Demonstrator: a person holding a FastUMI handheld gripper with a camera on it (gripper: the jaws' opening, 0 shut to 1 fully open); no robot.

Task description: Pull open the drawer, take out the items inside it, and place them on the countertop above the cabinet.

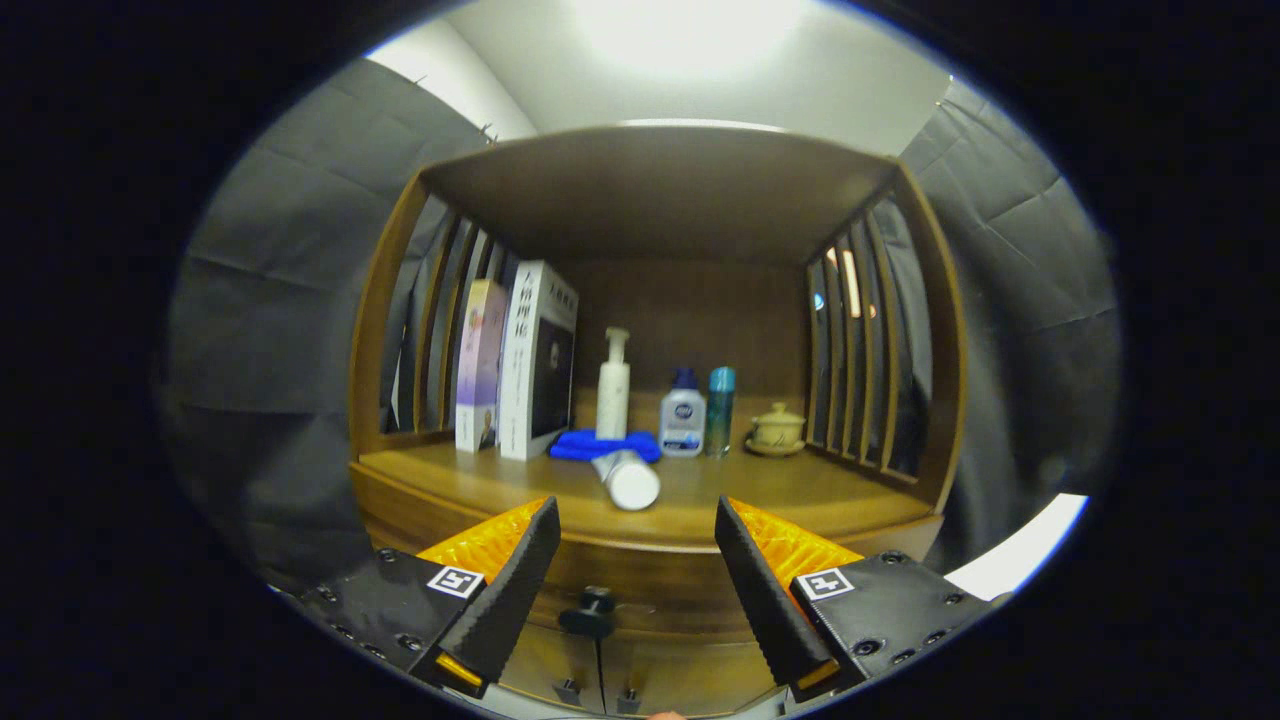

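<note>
The gripper (pixel 637 540) hangs in front of the wooden cabinet with its two fingers spread wide apart and nothing between them. Just below and between the fingers sits the dark round knob (pixel 590 610) of the drawer (pixel 640 590), whose front lies flush with the cabinet face, so the drawer reads as closed; the fingers are near the knob but not touching it. Under the drawer, the tops of two cabinet doors (pixel 600 670) meet at a centre seam. Beyond the fingertips runs the front edge of the countertop (pixel 800 495), a wooden shelf closed in by slatted side walls and a top board. Closest on it lies a white tube (pixel 628 478) on its side, its round cap end facing the gripper. Its far end touches or overlaps a blue cloth (pixel 603 445), bunched flat on the wood. Behind the cloth stands a tall white pump bottle (pixel 613 385). To its right stand a small clear bottle with a blue cap (pixel 683 413) and, just beside it, a slim teal can (pixel 720 410). Farther right, near the slats, a pale lidded cup rests on a saucer (pixel 776 430). At the left, two books (pixel 515 365) stand upright side by side against the slatted wall. Grey cloth hangs on both sides of the cabinet.
</note>
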